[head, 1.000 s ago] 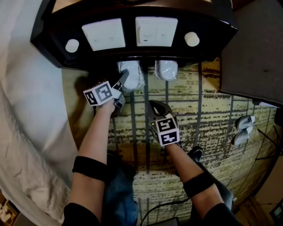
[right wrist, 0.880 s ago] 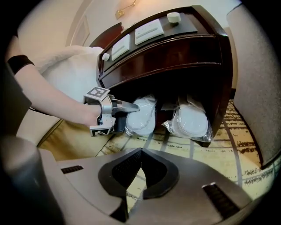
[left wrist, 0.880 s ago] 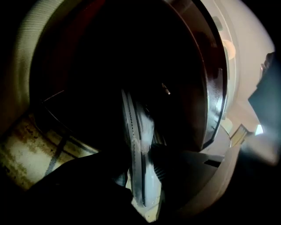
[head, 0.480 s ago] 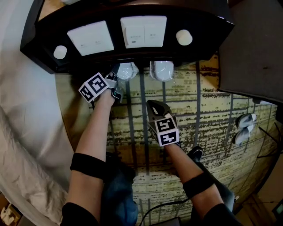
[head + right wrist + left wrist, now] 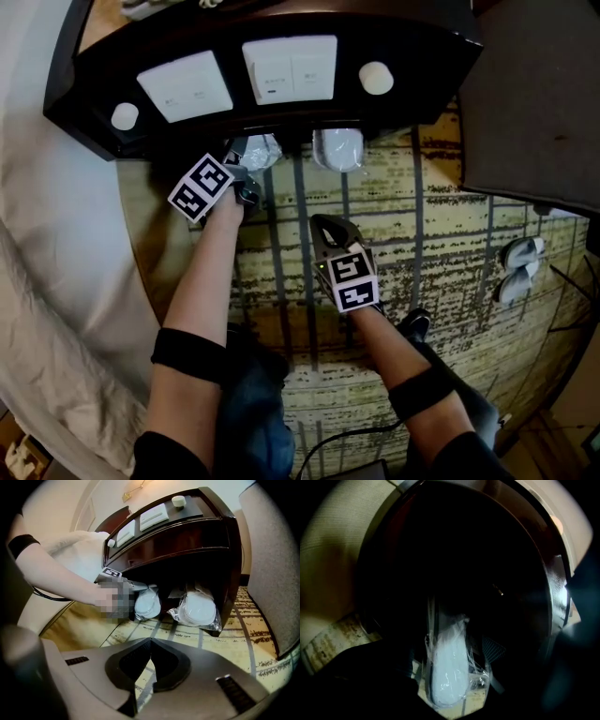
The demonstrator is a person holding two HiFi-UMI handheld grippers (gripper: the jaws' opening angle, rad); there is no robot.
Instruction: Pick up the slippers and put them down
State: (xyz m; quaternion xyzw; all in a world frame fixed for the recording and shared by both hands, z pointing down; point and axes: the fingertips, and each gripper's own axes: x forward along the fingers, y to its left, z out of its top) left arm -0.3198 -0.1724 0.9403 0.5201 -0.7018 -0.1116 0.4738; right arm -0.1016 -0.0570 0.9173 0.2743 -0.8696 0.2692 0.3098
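1. The left gripper (image 5: pixel 246 171) reaches under the dark nightstand (image 5: pixel 422 66). Its jaws have just been opening and now stand wide, with the left slipper pack (image 5: pixel 447 667) between them but not pinched.
2. That plastic-wrapped pack lies on the patterned carpet (image 5: pixel 431 234), just beside the right slipper pack (image 5: pixel 337 148) — both tucked partly beneath the nightstand.
3. The right gripper (image 5: pixel 326 228) hovers over the carpet nearer the person, jaws pressed together and gripping nothing.
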